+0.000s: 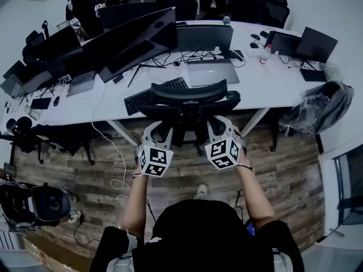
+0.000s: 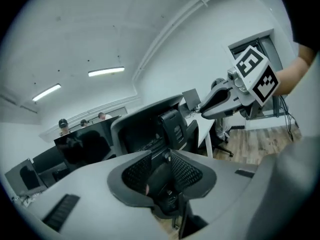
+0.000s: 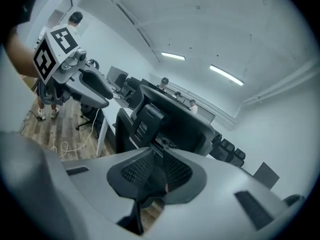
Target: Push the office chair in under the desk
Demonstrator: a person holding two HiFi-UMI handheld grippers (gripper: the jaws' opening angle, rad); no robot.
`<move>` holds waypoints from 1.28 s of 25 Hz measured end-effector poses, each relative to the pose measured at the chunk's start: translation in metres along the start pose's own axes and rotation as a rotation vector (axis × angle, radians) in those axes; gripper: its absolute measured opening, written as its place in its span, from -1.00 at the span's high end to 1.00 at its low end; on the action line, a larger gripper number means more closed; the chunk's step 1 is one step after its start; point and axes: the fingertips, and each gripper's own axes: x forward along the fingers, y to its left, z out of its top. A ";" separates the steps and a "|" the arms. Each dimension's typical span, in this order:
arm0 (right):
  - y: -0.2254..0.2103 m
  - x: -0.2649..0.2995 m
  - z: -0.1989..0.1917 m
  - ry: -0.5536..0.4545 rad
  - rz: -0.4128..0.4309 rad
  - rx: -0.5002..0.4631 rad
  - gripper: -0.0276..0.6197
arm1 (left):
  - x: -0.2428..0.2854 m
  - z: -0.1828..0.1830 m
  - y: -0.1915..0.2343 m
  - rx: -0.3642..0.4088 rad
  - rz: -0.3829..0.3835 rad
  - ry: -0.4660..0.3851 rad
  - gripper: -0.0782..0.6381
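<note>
**Office chair: condition and position.** We are looking at a black office chair point(image 1: 190, 102) with a curved headrest bar above a wider curved backrest. It is standing upright on the plank floor point(image 1: 74, 157) with its back turned toward us. In the head view the headrest is overlapping the near edge of the white desk point(image 1: 266, 86), just beside the black keyboard point(image 1: 139, 100) and in front of the closed grey laptop point(image 1: 212, 71). The backrest is sitting right at the desk edge. We cannot tell how much of the seat is lying under the desktop.

**Hand and gripper pose.** We are holding both forearms stretched forward, roughly parallel, one to each side of the backrest. The left gripper point(image 1: 154, 130) is meeting the left side of the chair back and the right gripper point(image 1: 222, 128) the right side, at about the same height. Both are pointing toward the desk and slightly downward. Their marker cubes are facing up toward the head camera, each rolled a little inward so that the two are mirroring one another.

**Jaw state.** In the left gripper view, the ribbed pads point(image 2: 186, 171) are clenching a dark rounded part of the chair frame, which is filling the gap between them. In the right gripper view, the pads point(image 3: 134, 169) are likewise clamping a dark frame part, with the jaws standing close together.
</note>
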 end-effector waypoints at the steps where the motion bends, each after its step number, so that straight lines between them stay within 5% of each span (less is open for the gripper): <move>1: 0.002 -0.005 0.003 -0.007 -0.005 0.009 0.71 | -0.007 0.004 0.001 -0.027 0.007 -0.020 0.44; 6: 0.016 -0.031 0.017 -0.037 -0.021 0.065 0.78 | -0.044 0.009 0.003 -0.167 0.021 -0.072 0.61; 19: 0.051 -0.097 0.031 -0.108 -0.019 0.283 0.84 | -0.109 0.011 -0.019 -0.246 -0.021 -0.161 0.73; 32: 0.049 -0.117 0.031 -0.163 0.008 0.275 0.84 | -0.126 0.032 -0.040 -0.241 -0.005 -0.183 0.73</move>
